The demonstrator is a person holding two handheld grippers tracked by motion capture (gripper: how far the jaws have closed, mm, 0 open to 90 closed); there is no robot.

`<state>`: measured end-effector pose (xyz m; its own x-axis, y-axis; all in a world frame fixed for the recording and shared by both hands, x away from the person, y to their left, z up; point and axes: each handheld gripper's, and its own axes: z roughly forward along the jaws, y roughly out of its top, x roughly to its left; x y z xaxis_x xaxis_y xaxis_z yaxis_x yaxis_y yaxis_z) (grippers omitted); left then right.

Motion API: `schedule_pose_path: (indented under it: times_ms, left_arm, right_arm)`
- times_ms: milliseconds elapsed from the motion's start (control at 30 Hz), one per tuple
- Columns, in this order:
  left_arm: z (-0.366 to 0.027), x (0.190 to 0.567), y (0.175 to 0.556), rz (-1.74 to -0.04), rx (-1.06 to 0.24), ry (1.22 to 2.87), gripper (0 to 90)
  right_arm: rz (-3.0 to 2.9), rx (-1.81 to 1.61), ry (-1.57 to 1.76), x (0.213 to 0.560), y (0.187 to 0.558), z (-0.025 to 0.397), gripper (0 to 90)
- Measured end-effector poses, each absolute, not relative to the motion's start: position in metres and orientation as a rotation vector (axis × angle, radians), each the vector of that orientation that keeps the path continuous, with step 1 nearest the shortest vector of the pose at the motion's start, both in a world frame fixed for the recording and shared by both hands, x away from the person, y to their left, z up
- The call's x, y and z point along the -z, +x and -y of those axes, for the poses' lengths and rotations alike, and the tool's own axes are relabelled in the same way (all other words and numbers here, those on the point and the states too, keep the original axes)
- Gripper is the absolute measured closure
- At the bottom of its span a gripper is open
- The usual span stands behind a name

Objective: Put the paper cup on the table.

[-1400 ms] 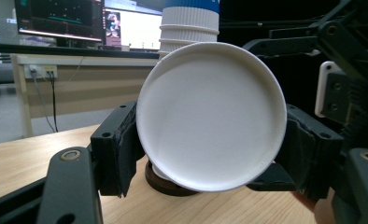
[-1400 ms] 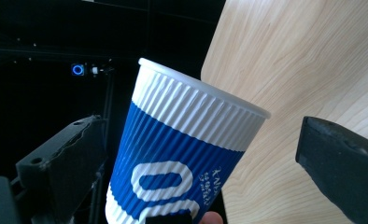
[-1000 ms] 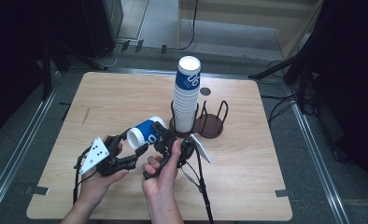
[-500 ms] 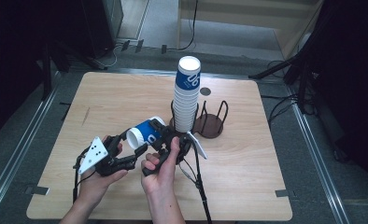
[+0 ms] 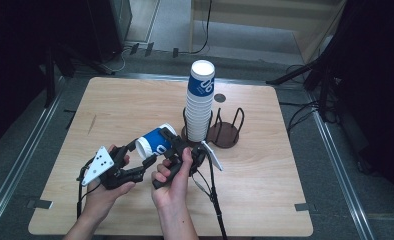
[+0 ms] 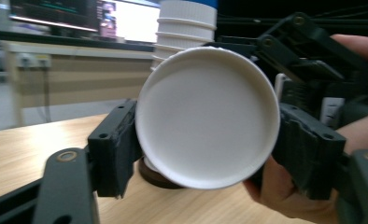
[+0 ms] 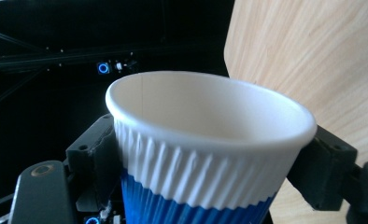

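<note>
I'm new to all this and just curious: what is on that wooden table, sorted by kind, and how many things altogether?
Handheld grippers: 2, the left gripper and the right gripper, both clamped on one cup.
Loose blue-and-white paper cup: 1, held on its side.
Stack of cups: 1; its cups are too tightly nested to count.
Dark wire cup holder: 1.
Total: 5.

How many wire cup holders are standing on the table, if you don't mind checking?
2: one holder carries the cup stack; the other holder stands beside it, to its right in the high view.
</note>
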<state>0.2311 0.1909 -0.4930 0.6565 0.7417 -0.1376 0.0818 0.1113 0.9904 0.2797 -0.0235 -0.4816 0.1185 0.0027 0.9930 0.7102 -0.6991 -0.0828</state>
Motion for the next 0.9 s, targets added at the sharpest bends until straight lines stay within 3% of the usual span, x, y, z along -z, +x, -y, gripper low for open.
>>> schedule_pose_path:
  times_ms: [33,233,900]
  left_arm:
    - [-0.193,0.492,0.231,-0.791,-0.527,1.387,16.3]
    - [-0.200,0.490,0.231,-0.824,-0.488,1.386,0.0]
    - [-0.215,0.486,0.232,-0.945,-0.494,1.395,0.0]
  right_arm:
    - [0.709,1.674,-1.857,0.479,0.278,0.025,20.8]
    - [0.764,1.784,-1.871,0.473,0.276,0.029,21.0]
    - [1.307,2.082,-2.022,0.456,0.263,0.025,20.9]
